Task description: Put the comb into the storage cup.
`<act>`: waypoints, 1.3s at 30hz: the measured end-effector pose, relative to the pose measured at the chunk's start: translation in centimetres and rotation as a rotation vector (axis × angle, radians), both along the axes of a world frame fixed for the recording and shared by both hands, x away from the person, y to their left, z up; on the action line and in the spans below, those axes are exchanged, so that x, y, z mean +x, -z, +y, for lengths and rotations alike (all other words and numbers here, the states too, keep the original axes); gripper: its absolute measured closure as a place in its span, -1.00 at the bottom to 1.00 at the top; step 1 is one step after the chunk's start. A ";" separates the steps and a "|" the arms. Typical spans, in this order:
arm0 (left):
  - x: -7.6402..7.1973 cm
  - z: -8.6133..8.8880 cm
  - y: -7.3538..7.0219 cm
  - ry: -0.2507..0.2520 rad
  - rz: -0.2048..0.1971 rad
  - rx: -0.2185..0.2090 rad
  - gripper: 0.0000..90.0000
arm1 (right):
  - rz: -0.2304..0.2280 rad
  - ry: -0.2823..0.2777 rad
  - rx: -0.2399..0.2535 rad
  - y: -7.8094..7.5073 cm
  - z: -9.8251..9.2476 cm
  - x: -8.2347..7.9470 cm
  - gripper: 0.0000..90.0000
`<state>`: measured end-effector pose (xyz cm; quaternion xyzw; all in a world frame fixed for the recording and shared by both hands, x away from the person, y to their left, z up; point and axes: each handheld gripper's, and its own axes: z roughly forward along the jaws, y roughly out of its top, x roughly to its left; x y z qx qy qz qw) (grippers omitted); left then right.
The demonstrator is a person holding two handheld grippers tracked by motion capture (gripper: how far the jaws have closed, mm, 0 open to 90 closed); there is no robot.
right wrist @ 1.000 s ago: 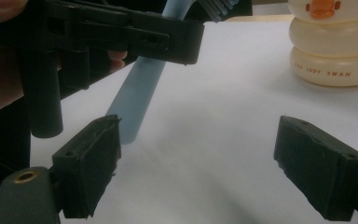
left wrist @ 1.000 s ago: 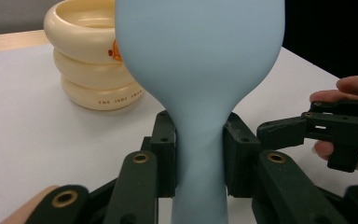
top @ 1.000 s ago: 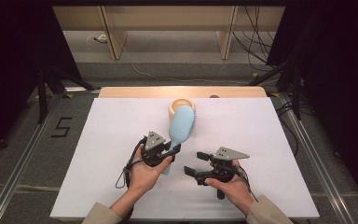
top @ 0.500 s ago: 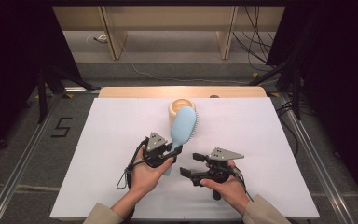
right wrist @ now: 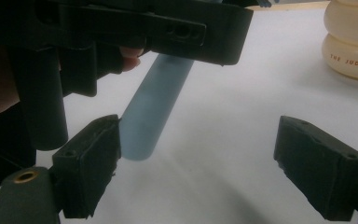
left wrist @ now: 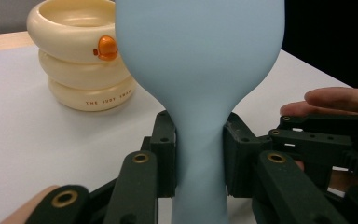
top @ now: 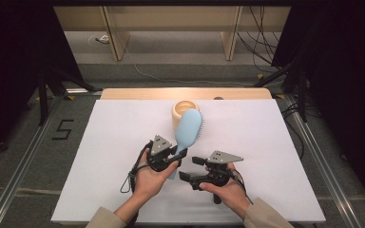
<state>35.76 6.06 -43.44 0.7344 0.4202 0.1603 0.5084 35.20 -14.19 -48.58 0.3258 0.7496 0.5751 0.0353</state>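
A light blue hairbrush is held tilted above the white table, its head toward the cream cup. My left gripper is shut on the brush's narrow neck, a pad pressing on each side. The handle's free end hangs down just beyond my right gripper's left pad. My right gripper stands open beside the handle, with nothing between its pads. The cream ringed cup with an orange dot stands behind the brush.
The white board covers the table, with a wooden strip along its far edge. A black cable trails from my left gripper. Metal rails and dark floor flank the table.
My right gripper has shifted a little leftward, closer to the brush's handle end. The left gripper and the brush have stayed where they were.
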 end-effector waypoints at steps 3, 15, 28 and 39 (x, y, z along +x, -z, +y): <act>-0.1 -0.1 0.0 0.002 -0.002 0.001 0.54 | 0.002 -0.001 0.003 0.0 0.2 0.0 -0.65; -0.3 -0.4 0.0 0.014 -0.014 0.005 0.54 | 0.009 -0.014 0.001 0.2 1.0 0.1 -0.65; -0.4 -0.8 0.1 0.022 -0.018 -0.004 0.54 | 0.012 -0.012 0.007 0.1 1.3 0.4 -0.65; -0.3 -0.9 0.4 0.026 -0.014 -0.004 0.54 | 0.015 -0.024 -0.008 0.4 1.6 0.6 -0.66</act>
